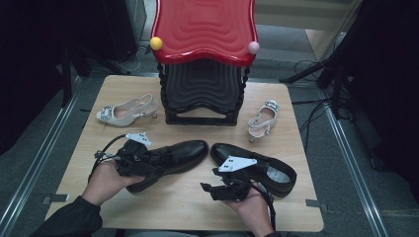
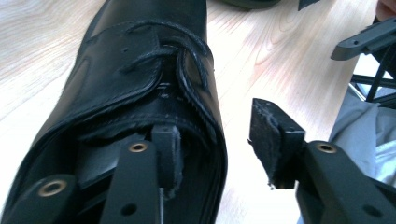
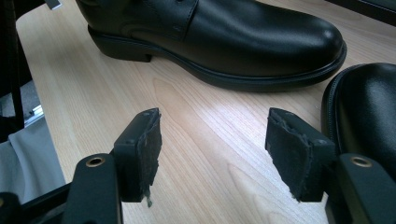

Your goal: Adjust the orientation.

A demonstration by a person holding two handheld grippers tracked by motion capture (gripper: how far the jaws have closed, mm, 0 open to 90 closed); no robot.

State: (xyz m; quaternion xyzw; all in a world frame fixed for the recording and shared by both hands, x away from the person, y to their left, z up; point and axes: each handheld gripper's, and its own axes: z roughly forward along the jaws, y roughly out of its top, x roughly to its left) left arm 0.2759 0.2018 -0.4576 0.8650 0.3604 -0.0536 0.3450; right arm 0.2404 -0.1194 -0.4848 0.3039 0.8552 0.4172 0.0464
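Note:
Two black leather lace-up shoes lie on the wooden table (image 1: 188, 207). The left shoe (image 1: 180, 153) points right. My left gripper (image 1: 148, 163) is at its heel end. In the left gripper view, one jaw is inside the opening of that shoe (image 2: 140, 84) and the other is outside. The shoe's side wall stands between the open pads of the left gripper (image 2: 217, 144), and the outer pad is clear of the leather. My right gripper (image 1: 210, 190) is open over bare wood (image 3: 212, 140). The left shoe (image 3: 219, 42) is ahead of it, and the right shoe's toe (image 3: 369, 112) is beside its right jaw.
Two white heeled sandals lie farther back, one at the left (image 1: 126, 111) and one at the right (image 1: 262, 118). A black stand with a red wavy top (image 1: 205, 29) sits at the table's far middle. The right shoe (image 1: 257, 165) lies beside my right hand.

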